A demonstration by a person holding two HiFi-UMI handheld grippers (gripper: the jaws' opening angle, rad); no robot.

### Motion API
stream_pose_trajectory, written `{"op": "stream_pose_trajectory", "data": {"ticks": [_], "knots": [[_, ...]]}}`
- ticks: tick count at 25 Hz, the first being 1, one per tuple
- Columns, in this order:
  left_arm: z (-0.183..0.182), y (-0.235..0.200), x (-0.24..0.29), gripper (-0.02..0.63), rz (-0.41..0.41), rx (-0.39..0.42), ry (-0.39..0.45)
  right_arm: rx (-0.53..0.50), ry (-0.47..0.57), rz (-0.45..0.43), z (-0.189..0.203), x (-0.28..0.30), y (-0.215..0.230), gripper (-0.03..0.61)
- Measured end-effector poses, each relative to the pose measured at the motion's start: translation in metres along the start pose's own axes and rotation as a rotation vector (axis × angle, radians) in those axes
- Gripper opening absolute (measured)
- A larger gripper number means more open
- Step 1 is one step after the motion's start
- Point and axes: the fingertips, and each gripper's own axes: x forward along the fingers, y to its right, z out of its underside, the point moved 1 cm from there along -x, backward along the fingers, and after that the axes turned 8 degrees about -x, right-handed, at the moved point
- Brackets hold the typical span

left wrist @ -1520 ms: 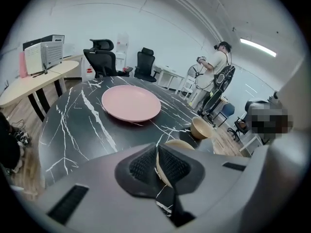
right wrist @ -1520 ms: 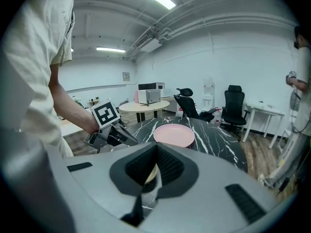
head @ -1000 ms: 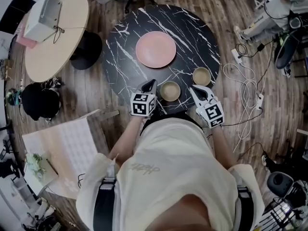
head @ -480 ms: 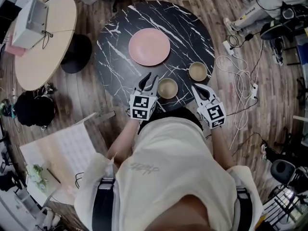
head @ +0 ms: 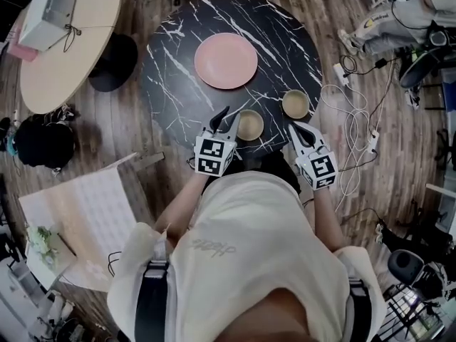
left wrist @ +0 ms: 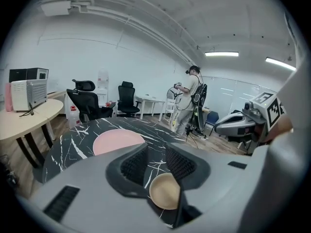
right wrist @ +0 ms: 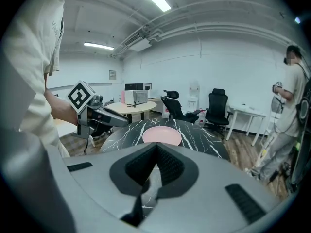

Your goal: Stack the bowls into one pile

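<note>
**Head view, looking down.** A round, black, marble-patterned counter (head: 178, 84) carries a pink plate (head: 226, 60). The plate lies flat around the centre, a little toward the far edge. Two tan bowls stand upright and apart, not stacked. The near bowl (head: 249, 125) sits close to the near edge. The right bowl (head: 296, 104) sits by the near-right edge, slightly farther from the person. Both appear empty.

**Left gripper** (head: 224, 117). It is held over the near edge with its jaws apart and nothing clamped. Its tips lie just beside the near bowl, on that bowl's left side. Whether a jaw touches the rim cannot be told. In the left gripper view the bowl shows low in the gap between the jaws, partly hidden behind the right-hand jaw. The plate lies beyond it, to the left.

**Right gripper** (head: 298, 130). It is held at the near-right edge, just short of the right bowl. Its jaw tips are drawn together with nothing between them. In the right gripper view the pads form a narrow inverted V, and only the counter surface shows through it. The plate lies straight ahead, and the left gripper appears at the left of that view.

**Off the counter.** White cables (head: 353, 141) lie on the wood floor beyond the right edge.
</note>
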Motion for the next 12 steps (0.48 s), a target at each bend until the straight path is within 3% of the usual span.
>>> {"op": "stream_pose_trajectory", "data": {"ticks": [8, 12], "knots": [[0.004, 0.023, 0.019, 0.123, -0.057, 0.011, -0.029, -0.009, 0.052, -0.056, 0.010, -0.004, 0.033, 0.006], [0.002, 0.041, 0.038, 0.123, -0.103, -0.065, -0.044, -0.023, 0.083, -0.089, 0.017, -0.010, 0.064, 0.006]]}}
